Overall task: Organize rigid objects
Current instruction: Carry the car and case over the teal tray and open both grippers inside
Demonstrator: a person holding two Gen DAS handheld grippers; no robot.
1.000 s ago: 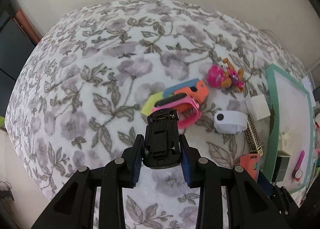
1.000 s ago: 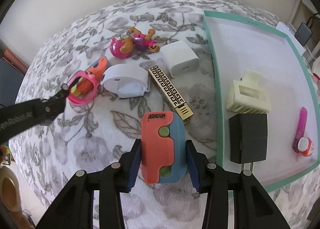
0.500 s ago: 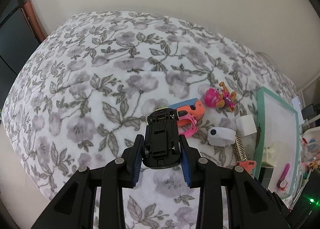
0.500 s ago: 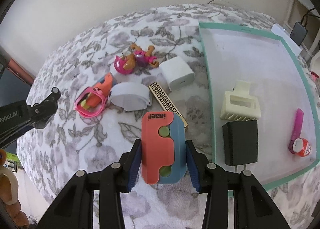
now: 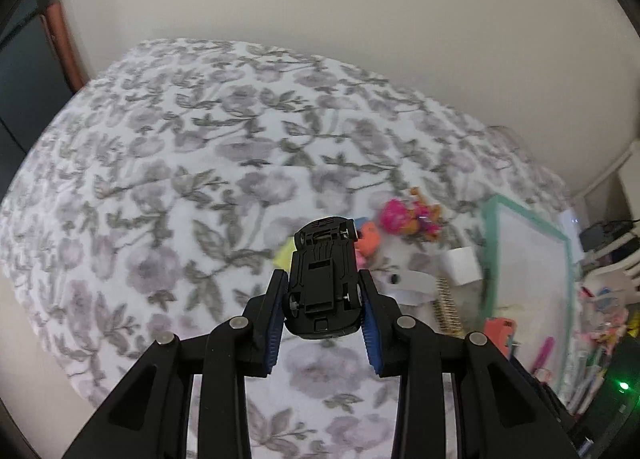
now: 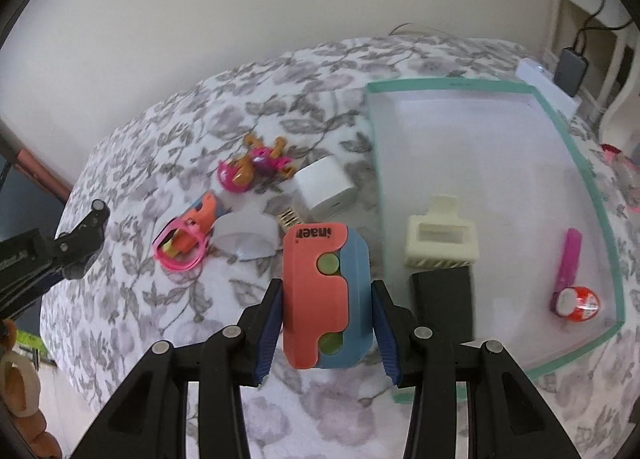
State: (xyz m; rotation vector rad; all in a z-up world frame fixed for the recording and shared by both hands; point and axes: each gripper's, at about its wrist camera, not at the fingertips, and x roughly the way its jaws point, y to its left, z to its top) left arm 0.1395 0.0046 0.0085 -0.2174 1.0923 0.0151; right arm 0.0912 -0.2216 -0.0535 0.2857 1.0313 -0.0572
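Note:
My left gripper (image 5: 325,301) is shut on a black toy car (image 5: 323,281), held underside up above the flowered bedspread (image 5: 168,187). My right gripper (image 6: 327,325) is shut on a coral and blue block (image 6: 325,299), lifted over the bed beside the teal-rimmed tray (image 6: 588,175). In the tray lie a cream hair clip (image 6: 440,241), a black box (image 6: 442,305), a pink tube (image 6: 570,259) and a red round thing (image 6: 578,301). Loose on the bed: a pink figurine (image 6: 254,169), a white charger (image 6: 326,189), a white band (image 6: 246,239), a pink ring with orange piece (image 6: 188,235).
A gold patterned bar (image 6: 289,217) lies partly hidden behind the held block. The left gripper's arm (image 6: 52,255) reaches in from the left edge of the right wrist view. A wall runs behind the bed; cluttered shelves and cables (image 6: 572,63) stand at the far right.
Both grippers have risen with their objects still held, so the bed and the loose items look smaller and farther. The left view has tilted up toward the wall.

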